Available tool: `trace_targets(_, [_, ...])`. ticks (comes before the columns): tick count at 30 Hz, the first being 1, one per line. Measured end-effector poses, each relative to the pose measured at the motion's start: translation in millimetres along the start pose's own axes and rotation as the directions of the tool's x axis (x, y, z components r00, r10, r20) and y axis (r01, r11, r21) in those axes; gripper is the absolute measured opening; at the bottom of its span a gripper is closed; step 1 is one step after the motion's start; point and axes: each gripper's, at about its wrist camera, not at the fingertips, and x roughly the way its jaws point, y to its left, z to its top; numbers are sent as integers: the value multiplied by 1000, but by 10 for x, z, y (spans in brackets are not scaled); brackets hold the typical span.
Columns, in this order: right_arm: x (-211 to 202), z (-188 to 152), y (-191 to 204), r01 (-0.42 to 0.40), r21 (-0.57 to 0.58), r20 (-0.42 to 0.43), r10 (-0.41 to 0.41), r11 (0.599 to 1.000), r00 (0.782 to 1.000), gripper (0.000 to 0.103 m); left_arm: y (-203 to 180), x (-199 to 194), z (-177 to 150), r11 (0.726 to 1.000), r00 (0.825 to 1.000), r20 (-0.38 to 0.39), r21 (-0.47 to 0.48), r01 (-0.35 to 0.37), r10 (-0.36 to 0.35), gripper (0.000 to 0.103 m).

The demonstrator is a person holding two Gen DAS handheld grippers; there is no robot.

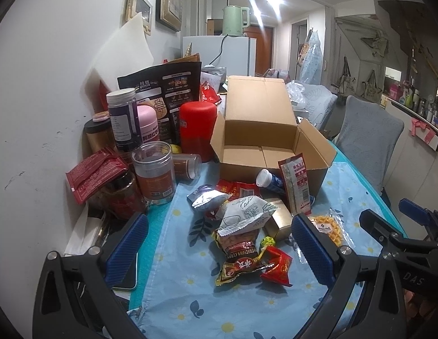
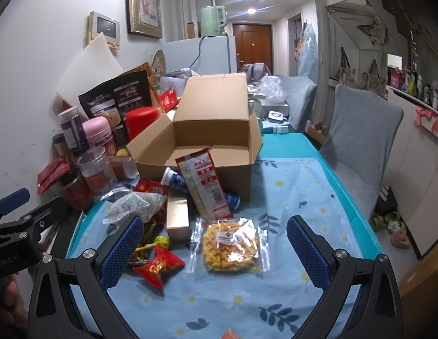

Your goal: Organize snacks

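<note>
Both claws gaping, empty: left claw (image 1: 219, 250) above snack pile (image 1: 244, 243); right claw (image 2: 214, 250) straddling waffle pack (image 2: 231, 244).

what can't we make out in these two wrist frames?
- Near floor of the cardboard box: hidden by its front wall in both views.
- Blue bottle: middle covered by the tall red-and-white packet, right wrist view.
- Dark jar: top covered by red sachets, left wrist view.
- Waffle pack: partly behind the left gripper finger, left wrist view.
- Counter bottles: too small.
</note>
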Motion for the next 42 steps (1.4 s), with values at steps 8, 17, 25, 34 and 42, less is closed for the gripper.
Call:
trace_targets(8, [48, -35, -79, 0, 11, -11, 0, 1000, 1000, 103, -55, 37, -28, 1000, 1000, -8, 9, 18, -18, 103])
trace_targets(17, [63, -83, -120, -15, 0, -18, 15, 1000, 1000, 103, -139, 52, -71, 999, 999, -15, 14, 33, -33, 103])
trace_targets(25, [210, -188, -219, -43, 2, -52, 43, 999, 998, 103, -251, 164, -157, 998, 997, -49, 25, 57, -56, 103])
trace_targets(34, [452, -325, -367, -46, 8, -112, 47, 999, 993, 103, -394, 447, -335, 993, 984, -140, 25, 114, -109, 103])
trace_targets(42, [695, -477, -472, -48, 16, -172, 50, 999, 984, 103, -507, 715, -529, 985, 967, -199, 25, 171, -162, 103])
